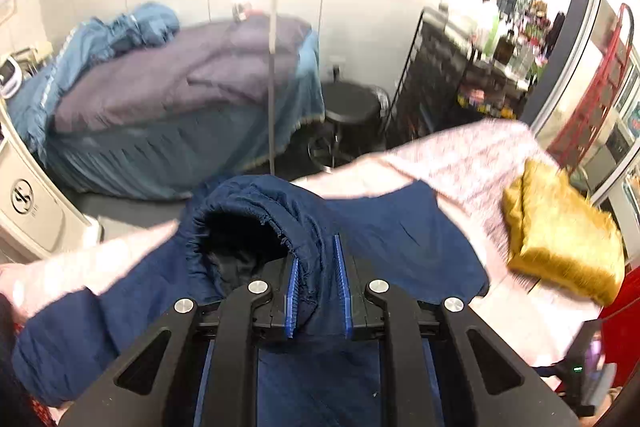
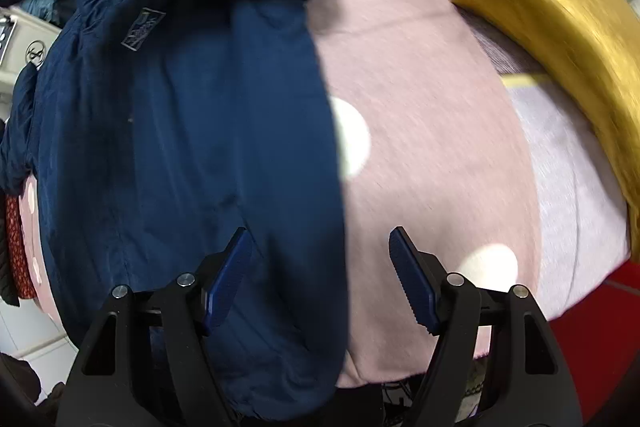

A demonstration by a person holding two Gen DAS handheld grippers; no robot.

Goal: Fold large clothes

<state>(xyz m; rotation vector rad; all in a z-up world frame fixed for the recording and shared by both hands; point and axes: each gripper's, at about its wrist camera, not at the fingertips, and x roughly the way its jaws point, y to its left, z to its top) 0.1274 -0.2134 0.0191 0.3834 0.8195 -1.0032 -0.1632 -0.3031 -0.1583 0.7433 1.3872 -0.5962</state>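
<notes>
Left jaws pinch one navy jacket [image 1: 400,227]; right jaws spread; one folded yellow cloth [image 1: 560,231].

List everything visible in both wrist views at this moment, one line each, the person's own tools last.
jacket: one, navy blue, spread on the pink cover, cuffed end lifted.
pink cover: one, pink with white dots, under the jacket.
folded cloth: one, mustard yellow, on the cover's far right.
bed: one, blue skirt with grey quilt, background left.
stool: one, black, beside the bed.
shelf rack: one, black, cluttered, background right.
left tool: one, black with blue pads, shut on jacket fabric.
right tool: one, black with blue pads, open over the jacket's edge.
</notes>
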